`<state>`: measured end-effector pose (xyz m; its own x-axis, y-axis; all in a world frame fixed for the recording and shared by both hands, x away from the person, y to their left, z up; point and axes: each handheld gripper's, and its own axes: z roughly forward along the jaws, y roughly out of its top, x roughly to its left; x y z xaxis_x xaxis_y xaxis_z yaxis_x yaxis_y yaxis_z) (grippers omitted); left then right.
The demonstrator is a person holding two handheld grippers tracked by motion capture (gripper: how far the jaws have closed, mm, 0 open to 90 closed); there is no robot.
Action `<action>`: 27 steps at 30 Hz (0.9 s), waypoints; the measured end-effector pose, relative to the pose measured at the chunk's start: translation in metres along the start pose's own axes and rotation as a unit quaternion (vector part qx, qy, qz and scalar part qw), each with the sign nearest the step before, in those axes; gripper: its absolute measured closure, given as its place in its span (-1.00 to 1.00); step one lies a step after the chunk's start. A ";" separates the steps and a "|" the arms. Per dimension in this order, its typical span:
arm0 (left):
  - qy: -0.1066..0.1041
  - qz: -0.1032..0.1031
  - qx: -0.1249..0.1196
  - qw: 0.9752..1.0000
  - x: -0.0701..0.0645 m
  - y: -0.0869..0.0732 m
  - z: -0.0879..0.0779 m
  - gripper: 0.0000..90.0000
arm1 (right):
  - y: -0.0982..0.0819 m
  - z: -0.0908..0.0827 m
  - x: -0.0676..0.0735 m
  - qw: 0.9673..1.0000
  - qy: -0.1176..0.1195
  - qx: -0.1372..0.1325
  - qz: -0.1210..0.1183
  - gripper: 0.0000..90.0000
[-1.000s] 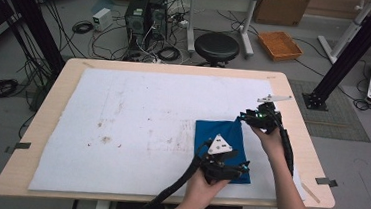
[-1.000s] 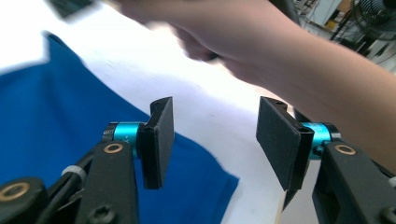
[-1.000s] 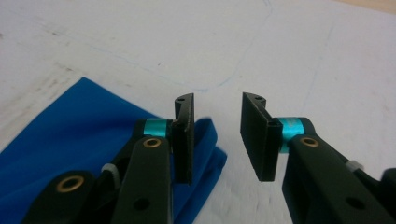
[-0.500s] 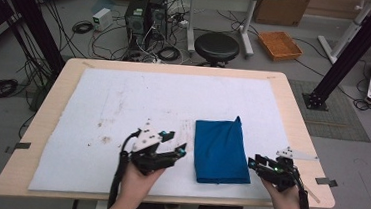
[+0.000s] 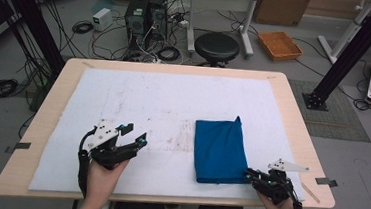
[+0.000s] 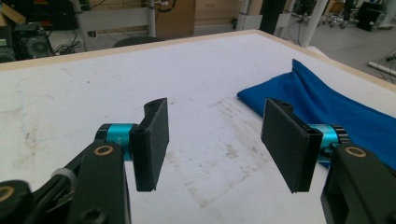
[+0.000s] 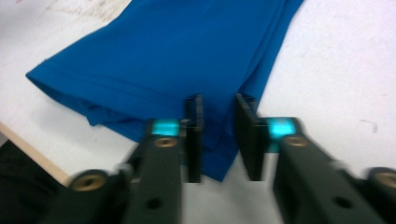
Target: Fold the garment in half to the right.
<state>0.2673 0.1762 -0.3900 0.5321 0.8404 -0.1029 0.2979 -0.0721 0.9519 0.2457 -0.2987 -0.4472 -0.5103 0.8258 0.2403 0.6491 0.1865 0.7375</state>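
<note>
Folded blue cloth (image 5: 220, 150) lies flat on white mat (image 5: 163, 103), right half of desk (image 5: 293, 118), long axis running away from person. One far corner sticks up in a small peak; rest looks neat, edges stacked.

L tool (image 5: 133, 136) sits over bare mat near front-left, well apart from cloth. Jaws wide apart, nothing between them; left gripper view shows the pads (image 6: 286, 140) open over stained mat, cloth (image 6: 336, 109) off to the side.

R tool (image 5: 250, 176) is at cloth's near right corner, just beside or touching the hem. In right gripper view jaws stand a little apart, narrow gap, straddling the corner fold of cloth (image 7: 177, 60). View blurred; cannot tell if fabric is actually inside the gap. Not clamped as far as I can see.

Step in hand (judgement): fold mostly done, now approach for another grasp at near right corner, either for one more fold or to square up the bundle.

Next move needs: R tool lower and fwd so all layers enter the gap, then close. Risk: catching top layer only, which peels the stack open. L tool has to travel across to the near left corner if a two-point lift is wanted.
</note>
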 end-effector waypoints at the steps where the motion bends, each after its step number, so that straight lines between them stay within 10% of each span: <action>1: 0.001 -0.001 -0.001 1.000 0.002 0.000 -0.001 -0.07 | 0.000 -0.001 0.001 1.000 0.003 0.002 -0.002 0.94; 17: 0.008 -0.005 0.004 1.000 0.010 -0.003 -0.001 -0.08 | -0.010 -0.017 -0.003 1.000 -0.029 -0.003 0.005 0.77; 27: 0.008 -0.003 0.014 1.000 0.012 -0.006 0.005 -0.09 | 0.080 0.016 -0.039 0.997 -0.056 -0.059 0.016 0.67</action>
<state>0.2758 0.1843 -0.3980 0.5173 0.8495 -0.1033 0.3224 -0.0816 0.9431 0.3269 -0.3077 -0.4080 -0.4199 0.8859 0.1970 0.5889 0.1008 0.8019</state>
